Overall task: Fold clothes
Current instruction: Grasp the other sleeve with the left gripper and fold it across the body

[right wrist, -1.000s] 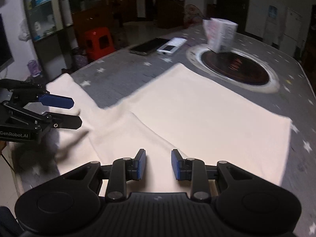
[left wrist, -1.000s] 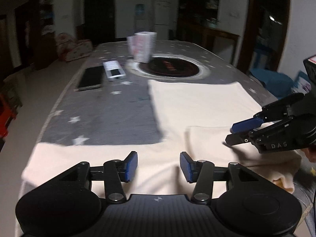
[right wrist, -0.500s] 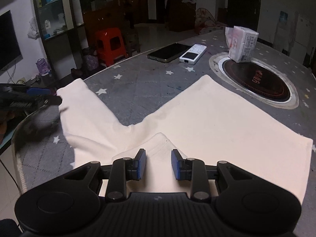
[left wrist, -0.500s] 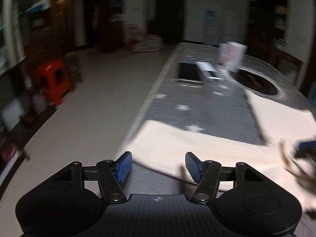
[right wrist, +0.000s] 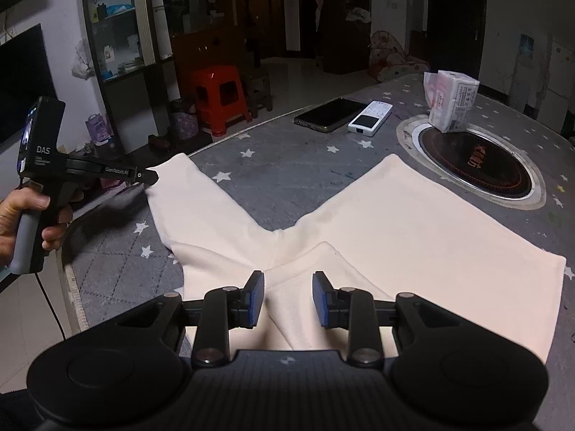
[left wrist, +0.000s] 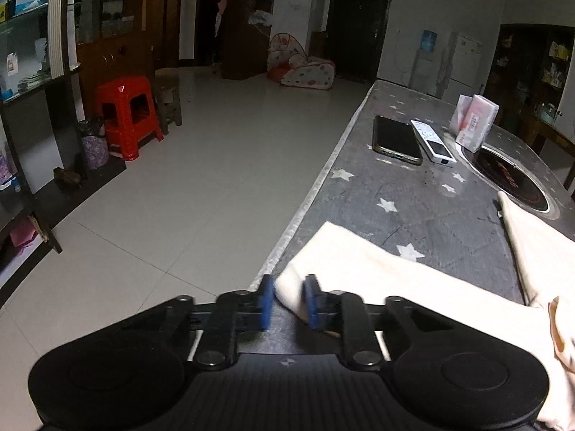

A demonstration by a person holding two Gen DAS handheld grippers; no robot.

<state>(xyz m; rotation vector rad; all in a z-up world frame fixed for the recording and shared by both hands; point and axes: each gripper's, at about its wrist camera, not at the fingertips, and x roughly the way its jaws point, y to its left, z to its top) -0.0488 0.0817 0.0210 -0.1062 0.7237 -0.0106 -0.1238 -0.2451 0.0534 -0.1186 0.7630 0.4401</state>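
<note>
Since a second earlier the left gripper (left wrist: 287, 300) had swung from the middle of the cream garment (left wrist: 413, 287) out to its sleeve end at the table's near edge, and its jaws had just been closing, with the cuff between them. From the left wrist, the blue pads stood clamped on that cuff, while the sleeve ran back across the grey star-patterned tablecloth (left wrist: 413, 194) toward the body of the garment. A phone (left wrist: 395, 140), a white remote (left wrist: 433, 142) and a tissue pack (left wrist: 474, 122) lay well apart from it, farther up the table.

From the right wrist, the right gripper (right wrist: 287, 300) hovered with its jaws partly apart over the garment's middle; a folded flap showed between them, but the pads did not press on it. On the left of that view a hand (right wrist: 25, 215) held the left tool, its tip pinching the sleeve. One sleeve looked already folded across the body; by my judgement this sleeve and the final folds of the body remained to be done
</note>
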